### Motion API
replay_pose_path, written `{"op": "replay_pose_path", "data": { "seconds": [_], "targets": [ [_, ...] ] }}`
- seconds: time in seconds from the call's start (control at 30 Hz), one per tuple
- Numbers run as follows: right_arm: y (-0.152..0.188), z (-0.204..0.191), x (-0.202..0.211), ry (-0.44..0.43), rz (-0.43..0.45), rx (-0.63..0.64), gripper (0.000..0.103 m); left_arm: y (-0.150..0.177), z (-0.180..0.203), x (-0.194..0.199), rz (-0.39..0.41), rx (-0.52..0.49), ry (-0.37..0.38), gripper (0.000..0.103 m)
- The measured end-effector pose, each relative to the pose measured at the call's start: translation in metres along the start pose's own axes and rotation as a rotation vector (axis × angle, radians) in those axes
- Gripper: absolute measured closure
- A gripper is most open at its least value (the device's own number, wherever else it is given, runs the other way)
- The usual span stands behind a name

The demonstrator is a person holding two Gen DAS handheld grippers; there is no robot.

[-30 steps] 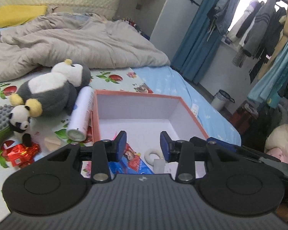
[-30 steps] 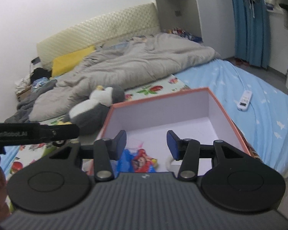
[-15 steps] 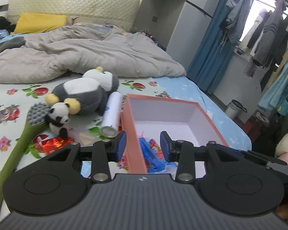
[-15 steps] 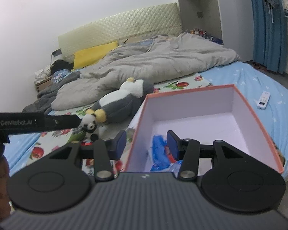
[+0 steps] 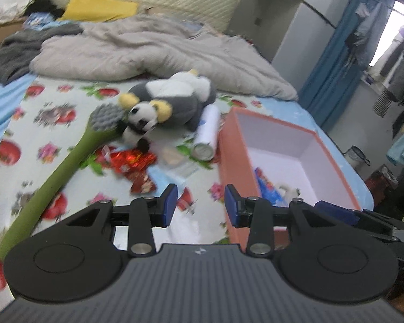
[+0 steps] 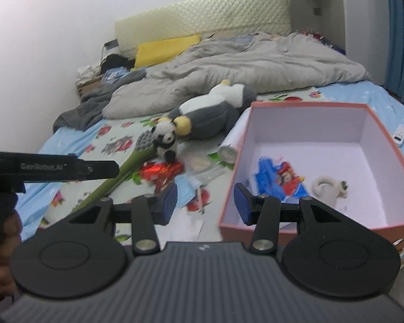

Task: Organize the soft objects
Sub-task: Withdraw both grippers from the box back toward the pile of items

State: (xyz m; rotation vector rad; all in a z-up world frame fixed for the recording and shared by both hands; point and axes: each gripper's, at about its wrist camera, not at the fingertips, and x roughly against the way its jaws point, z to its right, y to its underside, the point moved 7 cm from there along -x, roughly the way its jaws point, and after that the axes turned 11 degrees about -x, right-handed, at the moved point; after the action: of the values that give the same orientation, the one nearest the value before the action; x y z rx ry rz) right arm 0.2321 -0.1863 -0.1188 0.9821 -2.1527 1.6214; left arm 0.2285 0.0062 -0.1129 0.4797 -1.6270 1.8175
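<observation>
Reaching for the small panda (image 5: 140, 122) next, both tongs (image 5: 200, 203) (image 6: 205, 200) hang open and empty; approach from above, clear of the box (image 6: 385, 132) rim.

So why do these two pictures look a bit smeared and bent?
Left wrist view: motion blur smears the small panda and red wrapper; the window is glaringly bright. Right wrist view: the box edges are soft, and fisheye bending curves the wall.
</observation>
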Motion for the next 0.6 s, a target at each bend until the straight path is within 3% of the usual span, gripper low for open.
{"op": "replay_pose_path", "data": {
  "seconds": [0.6],
  "targets": [
    [0.071,-0.049,-0.002,-0.043,-0.176,0.046,0.054,0.077,-0.045,0.028,-0.102,0.109,-0.063,0.059]
  ]
}}
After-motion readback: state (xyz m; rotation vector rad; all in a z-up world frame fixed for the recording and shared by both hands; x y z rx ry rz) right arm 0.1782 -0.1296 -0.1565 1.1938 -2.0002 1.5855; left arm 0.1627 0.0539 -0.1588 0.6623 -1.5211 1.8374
